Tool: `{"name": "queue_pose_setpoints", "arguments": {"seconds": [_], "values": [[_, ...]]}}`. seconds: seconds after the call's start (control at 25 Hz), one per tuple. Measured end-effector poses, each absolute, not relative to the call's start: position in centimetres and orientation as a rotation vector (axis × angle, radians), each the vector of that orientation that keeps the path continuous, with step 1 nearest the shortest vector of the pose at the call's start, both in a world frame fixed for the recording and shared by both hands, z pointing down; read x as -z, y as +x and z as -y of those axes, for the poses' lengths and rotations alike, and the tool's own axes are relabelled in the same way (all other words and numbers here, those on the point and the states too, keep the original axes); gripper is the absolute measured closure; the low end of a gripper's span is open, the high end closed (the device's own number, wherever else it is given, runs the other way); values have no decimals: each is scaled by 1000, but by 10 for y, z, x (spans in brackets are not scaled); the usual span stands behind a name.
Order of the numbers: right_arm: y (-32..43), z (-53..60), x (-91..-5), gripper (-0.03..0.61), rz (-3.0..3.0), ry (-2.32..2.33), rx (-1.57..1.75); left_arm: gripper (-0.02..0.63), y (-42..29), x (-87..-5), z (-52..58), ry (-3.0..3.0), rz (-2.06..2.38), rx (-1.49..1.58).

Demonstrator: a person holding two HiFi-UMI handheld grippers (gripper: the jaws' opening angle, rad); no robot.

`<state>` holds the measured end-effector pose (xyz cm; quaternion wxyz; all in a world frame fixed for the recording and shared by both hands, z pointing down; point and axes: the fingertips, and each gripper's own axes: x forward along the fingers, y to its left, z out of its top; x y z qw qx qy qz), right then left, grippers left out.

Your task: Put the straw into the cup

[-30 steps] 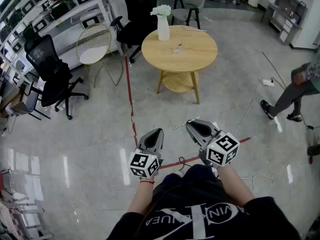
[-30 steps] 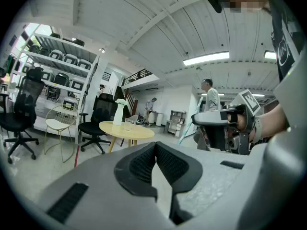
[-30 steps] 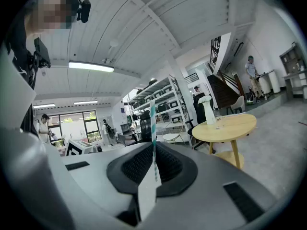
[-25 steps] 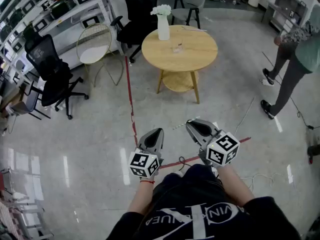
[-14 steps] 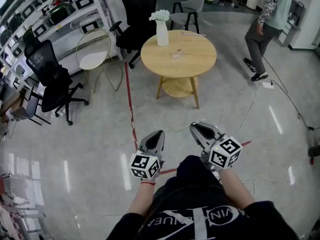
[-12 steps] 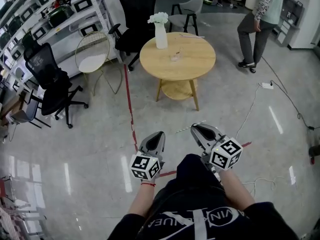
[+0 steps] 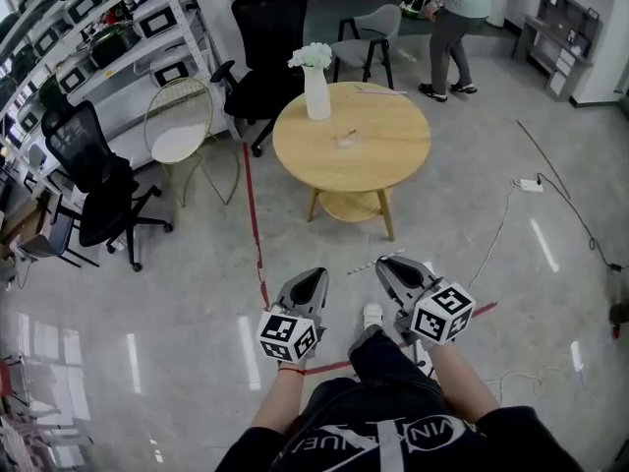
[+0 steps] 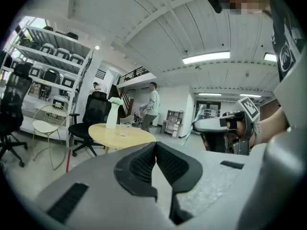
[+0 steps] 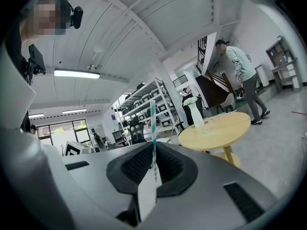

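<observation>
A clear cup [image 7: 346,138] stands near the middle of the round wooden table [image 7: 383,155], with a white vase of flowers [image 7: 315,82] behind it. The table is a few steps ahead of me. My right gripper [image 7: 385,264] is shut on a green-and-white striped straw [image 7: 369,263], which sticks out leftward from the jaws. In the right gripper view the straw [image 9: 152,123] rises upright between the pads, with the cup [image 9: 207,123] far off. My left gripper [image 7: 313,275] is held beside it, shut and holding nothing, jaws meeting in the left gripper view [image 8: 155,145].
A black office chair [image 7: 265,42] and a grey chair [image 7: 364,28] stand behind the table, and a gold wire chair [image 7: 179,116] to its left. Shelves [image 7: 98,28] line the left wall. A person [image 7: 454,8] stands at the back right. A cable [image 7: 501,234] crosses the floor.
I have walked toward the table, so it sits nearer and lower in the head view. Both grippers came forward with me. The other person went from the right side to the back.
</observation>
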<state>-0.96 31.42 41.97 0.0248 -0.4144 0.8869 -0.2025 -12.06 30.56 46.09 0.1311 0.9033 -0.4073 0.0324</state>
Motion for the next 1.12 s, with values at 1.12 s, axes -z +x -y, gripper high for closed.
{"name": "queue_pose_setpoints", "arguments": {"seconds": [1.12], "values": [[32, -60, -439, 557, -2903, -1072, 644, 604, -53, -482, -44, 2518, 1269, -79]]}}
